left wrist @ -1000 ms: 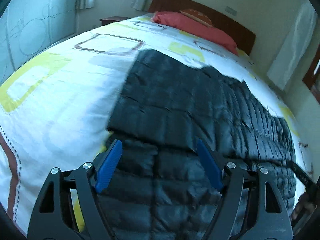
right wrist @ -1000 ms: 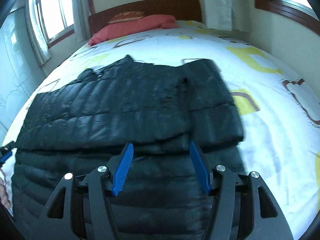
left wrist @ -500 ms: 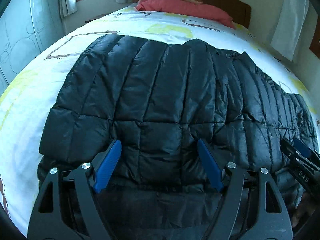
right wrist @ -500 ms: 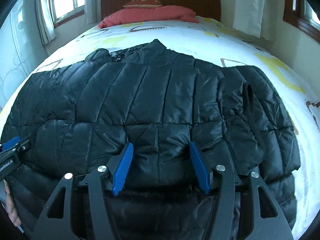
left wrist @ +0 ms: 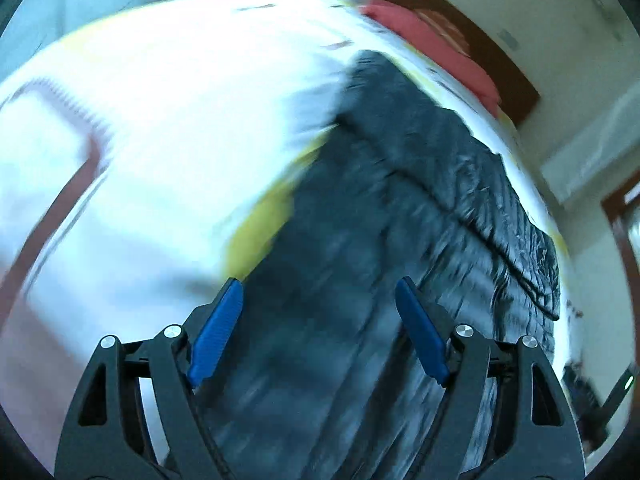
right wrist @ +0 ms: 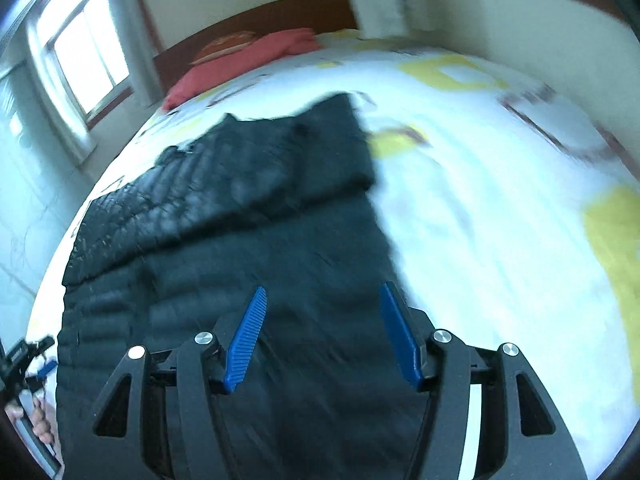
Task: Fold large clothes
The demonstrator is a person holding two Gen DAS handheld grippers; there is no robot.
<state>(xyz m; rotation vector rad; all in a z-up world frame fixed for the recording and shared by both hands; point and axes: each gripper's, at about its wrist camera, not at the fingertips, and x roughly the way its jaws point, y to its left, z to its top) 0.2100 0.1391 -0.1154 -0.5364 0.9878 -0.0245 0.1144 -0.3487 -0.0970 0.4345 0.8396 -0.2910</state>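
Note:
A black quilted puffer jacket (left wrist: 400, 216) lies spread on the bed; it also shows in the right wrist view (right wrist: 248, 216), with a folded layer across its far part. My left gripper (left wrist: 320, 296) is open and empty above the jacket's left edge. My right gripper (right wrist: 322, 300) is open and empty above the jacket's right edge. Both views are blurred by motion. The left gripper's tip (right wrist: 24, 354) and a hand show at the right view's lower left.
The bed has a white sheet (left wrist: 160, 120) with yellow and brown shapes, also seen to the right of the jacket in the right wrist view (right wrist: 500, 220). Red pillows (right wrist: 248, 60) lie by the wooden headboard (right wrist: 256, 20). A window (right wrist: 88, 64) is at left.
Both grippers have swung apart to opposite ends of the jacket and stayed open. The views went from square-on over the jacket to slanted and blurred.

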